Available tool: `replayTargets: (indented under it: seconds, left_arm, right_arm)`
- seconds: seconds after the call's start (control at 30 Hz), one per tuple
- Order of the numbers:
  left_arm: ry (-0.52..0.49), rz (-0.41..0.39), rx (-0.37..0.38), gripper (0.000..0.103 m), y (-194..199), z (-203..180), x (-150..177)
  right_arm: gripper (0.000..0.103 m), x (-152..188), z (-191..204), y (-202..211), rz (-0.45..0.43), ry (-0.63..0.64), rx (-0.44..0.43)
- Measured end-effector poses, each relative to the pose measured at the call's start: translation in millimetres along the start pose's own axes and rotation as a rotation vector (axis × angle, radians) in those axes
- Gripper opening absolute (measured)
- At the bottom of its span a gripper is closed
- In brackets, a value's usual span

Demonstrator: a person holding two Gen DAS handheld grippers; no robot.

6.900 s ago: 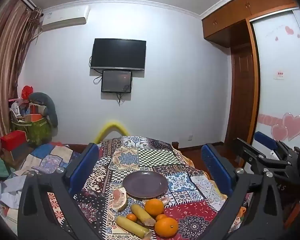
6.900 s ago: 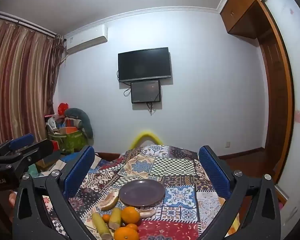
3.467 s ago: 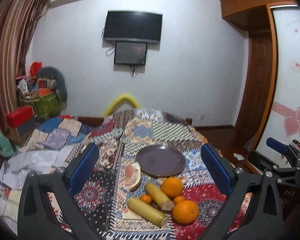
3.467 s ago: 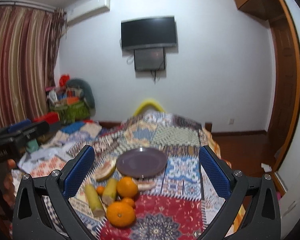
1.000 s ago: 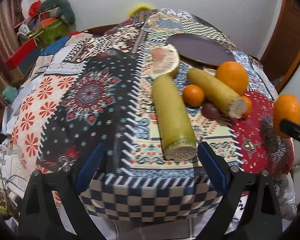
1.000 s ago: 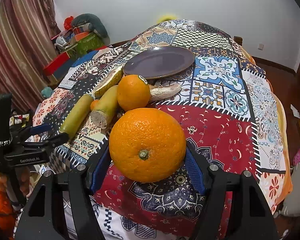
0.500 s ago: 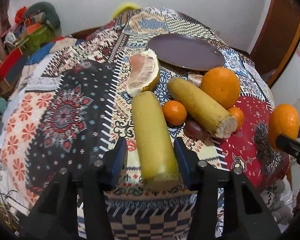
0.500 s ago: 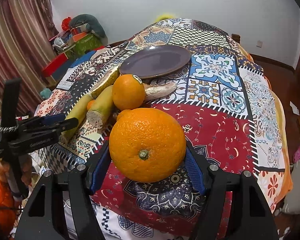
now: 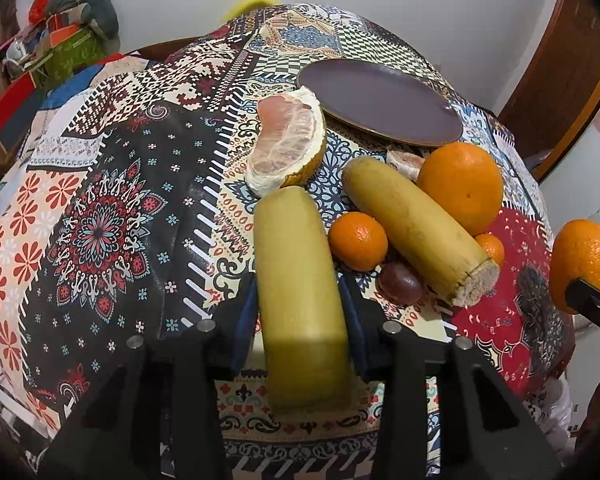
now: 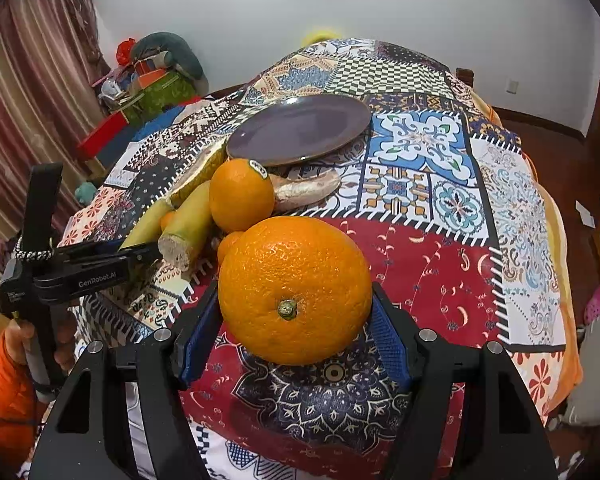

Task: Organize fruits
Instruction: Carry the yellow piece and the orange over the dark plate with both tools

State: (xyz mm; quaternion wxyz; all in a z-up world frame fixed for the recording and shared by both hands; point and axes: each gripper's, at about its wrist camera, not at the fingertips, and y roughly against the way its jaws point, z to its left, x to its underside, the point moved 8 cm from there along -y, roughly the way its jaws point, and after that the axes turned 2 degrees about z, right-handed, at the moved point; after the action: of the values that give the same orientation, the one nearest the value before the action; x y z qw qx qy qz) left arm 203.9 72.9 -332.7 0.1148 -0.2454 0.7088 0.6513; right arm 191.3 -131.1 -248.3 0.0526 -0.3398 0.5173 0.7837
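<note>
On the patchwork-covered table lies a yellow-green cane piece (image 9: 296, 248). My left gripper (image 9: 300, 292) straddles its near end, jaws closing, both blue pads against its sides. My right gripper (image 10: 296, 308) is shut on a large orange (image 10: 296, 288), held above the red patch of cloth. Past the cane lie a pomelo wedge (image 9: 288, 144), a second cane piece (image 9: 412, 228), another orange (image 9: 460, 184), a small mandarin (image 9: 358, 242) and a dark round fruit (image 9: 400, 284). A dark purple plate (image 9: 380, 100) sits bare behind them.
The cloth (image 10: 420, 152) hangs over the table's near and right edges. A pale peel piece (image 10: 308, 192) lies by the plate. Boxes and bags (image 10: 152, 80) pile up by the far left wall. A person's orange sleeve (image 10: 0, 400) shows at lower left.
My left gripper moved forward over the near cane piece, and its jaws narrowed from wide apart to the cane's sides. The right gripper kept still with the orange.
</note>
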Motion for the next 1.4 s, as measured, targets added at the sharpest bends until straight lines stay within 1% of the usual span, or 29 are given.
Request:
replayTargets:
  seconds: [0.07,0.17,0.3,0.43,0.63,0.83,1.13,1.27,1.4]
  left_arm:
    - [0.018,0.002,0.010,0.037,2,4,-1]
    - [0.038,0.007,0.018,0.036,8,8,2]
    - [0.028,-0.007,-0.012,0.036,19,12,7]
    - [0.012,-0.040,-0.035,0.036,32,14,4]
    - [-0.009,-0.105,-0.025,0.036,58,5,-13]
    - [-0.051,-0.179,0.006,0.036,78,-16,-36]
    - [-0.078,-0.217,0.046,0.036,74,-37,-68]
    - [-0.079,-0.216,0.054,0.036,65,-42,-79]
    - [-0.087,-0.223,0.059,0.036,59,-47,-93]
  right_arm:
    - [0.067,-3,1,2,-0.008,0.000,-0.002]
    - [0.067,-6,3,6,-0.024,0.000,-0.005]
    - [0.067,-9,4,8,-0.032,0.007,-0.005]
    - [0.067,-14,3,10,-0.045,0.012,-0.002]
    - [0.067,-28,-2,20,-0.086,0.009,0.010]
    - [0.067,-43,-4,28,-0.132,0.002,0.019]
    - [0.067,-70,-2,28,-0.188,0.028,0.033]
    - [0.067,-81,3,22,-0.203,0.041,0.014]
    - [0.067,-93,5,11,-0.204,0.060,0.015]
